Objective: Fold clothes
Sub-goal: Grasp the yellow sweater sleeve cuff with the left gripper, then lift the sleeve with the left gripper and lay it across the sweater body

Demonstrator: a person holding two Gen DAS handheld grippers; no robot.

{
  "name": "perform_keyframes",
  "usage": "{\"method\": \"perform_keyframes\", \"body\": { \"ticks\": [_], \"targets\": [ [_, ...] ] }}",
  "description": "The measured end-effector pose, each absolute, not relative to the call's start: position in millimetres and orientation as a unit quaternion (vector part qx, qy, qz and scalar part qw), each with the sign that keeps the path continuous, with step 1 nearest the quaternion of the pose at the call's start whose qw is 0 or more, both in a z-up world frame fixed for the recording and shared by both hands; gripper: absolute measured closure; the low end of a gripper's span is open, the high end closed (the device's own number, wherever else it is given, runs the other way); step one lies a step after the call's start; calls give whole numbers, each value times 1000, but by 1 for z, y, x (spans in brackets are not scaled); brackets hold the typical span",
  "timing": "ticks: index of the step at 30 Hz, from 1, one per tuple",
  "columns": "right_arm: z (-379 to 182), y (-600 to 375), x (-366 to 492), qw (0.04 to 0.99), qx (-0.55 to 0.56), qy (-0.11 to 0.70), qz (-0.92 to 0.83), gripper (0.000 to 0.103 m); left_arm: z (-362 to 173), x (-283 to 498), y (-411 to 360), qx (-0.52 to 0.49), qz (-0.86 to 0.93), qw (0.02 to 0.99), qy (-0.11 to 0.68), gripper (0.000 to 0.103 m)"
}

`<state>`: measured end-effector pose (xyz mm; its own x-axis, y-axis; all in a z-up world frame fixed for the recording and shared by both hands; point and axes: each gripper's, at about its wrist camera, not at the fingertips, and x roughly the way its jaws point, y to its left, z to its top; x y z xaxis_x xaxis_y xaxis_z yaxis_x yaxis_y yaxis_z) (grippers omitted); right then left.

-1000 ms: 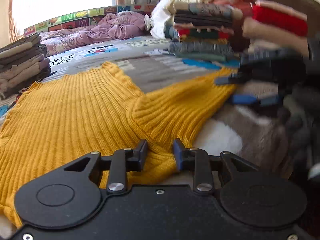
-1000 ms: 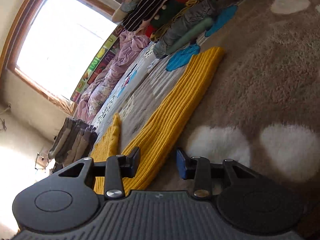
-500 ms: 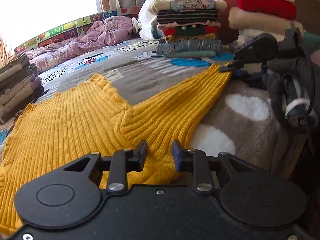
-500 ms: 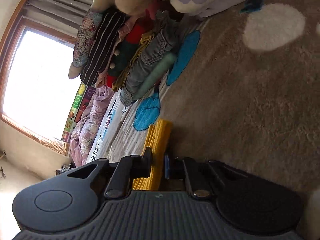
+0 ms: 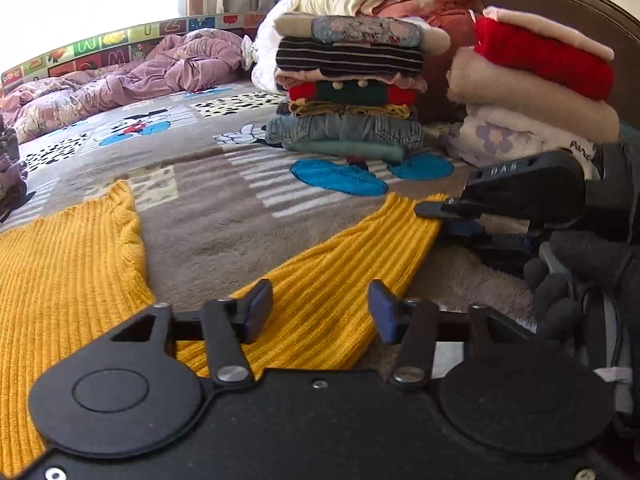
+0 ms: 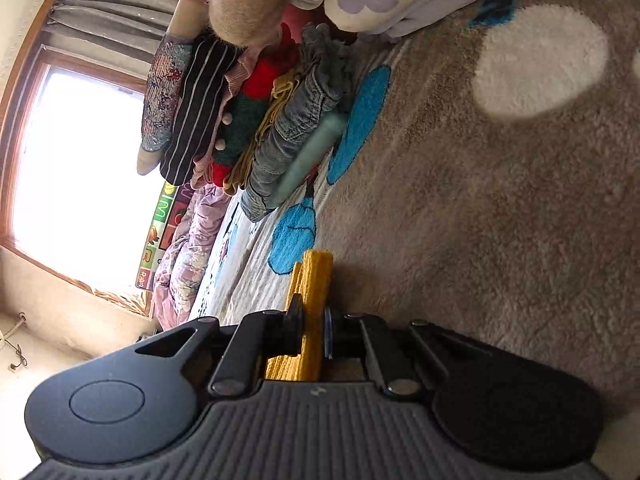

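Observation:
A yellow knit sweater (image 5: 60, 272) lies flat on the patterned bed blanket (image 5: 224, 216). Its sleeve (image 5: 340, 260) runs out to the right. My left gripper (image 5: 320, 306) hovers over the sleeve's middle with its jaws opening. The knit lies below and between the blue pads (image 5: 260, 300), which do not press on it. In the left wrist view, my right gripper (image 5: 440, 216) sits at the sleeve's end. The right wrist view shows the right gripper (image 6: 314, 320) turned on its side and shut on the yellow cuff (image 6: 316, 276).
A tall stack of folded clothes (image 5: 348, 92) stands on the blanket beyond the sleeve, and a second stack (image 5: 532, 80) leans at the right against a dark headboard (image 5: 580, 12). A purple quilt (image 5: 140, 76) lies crumpled under the window. A gloved hand (image 5: 560, 292) holds the right gripper.
My left gripper has slid right along the sleeve and its jaws have widened. The right gripper moved to the sleeve's end, rolled sideways and closed on the cuff.

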<state>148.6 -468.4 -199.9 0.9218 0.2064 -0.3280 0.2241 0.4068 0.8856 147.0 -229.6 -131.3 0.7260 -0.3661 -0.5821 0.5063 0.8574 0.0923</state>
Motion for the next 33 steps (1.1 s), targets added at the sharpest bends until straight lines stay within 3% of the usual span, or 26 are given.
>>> {"method": "perform_keyframes", "body": {
  "ticks": [4,9,12,15,16,18,21,23,25,27,33],
  "targets": [
    [-194,-482,137,820,543,178,-15,78,-136,138,-255,182,-250,913,265,49],
    [-197,-496,130,816,552,172,-21,78,-146,129,-305,315,-252,888,219,51],
    [-200,-504,126,810,562,165,-22,78,-148,136,-322,343,-249,880,215,53],
    [-203,-511,121,805,571,158,-22,78,-147,151,-329,352,-235,879,221,68],
    [-204,-513,120,804,573,156,-23,78,-146,157,-329,345,-230,881,228,70],
    [-207,-517,120,801,578,152,-23,78,-142,167,-327,327,-225,886,242,93],
    [-204,-515,120,812,562,156,-25,78,-118,172,-307,273,-221,907,233,93],
    [-197,-507,120,830,534,162,-23,72,-94,179,-281,205,-218,923,241,93],
    [-190,-493,120,847,506,162,0,47,-73,185,-251,132,-220,934,247,93],
    [-179,-473,119,867,470,162,39,36,-53,190,-218,60,-222,940,250,93],
    [-145,-367,115,923,259,203,198,36,-20,187,-139,-61,-211,945,244,94]
  ]
}}
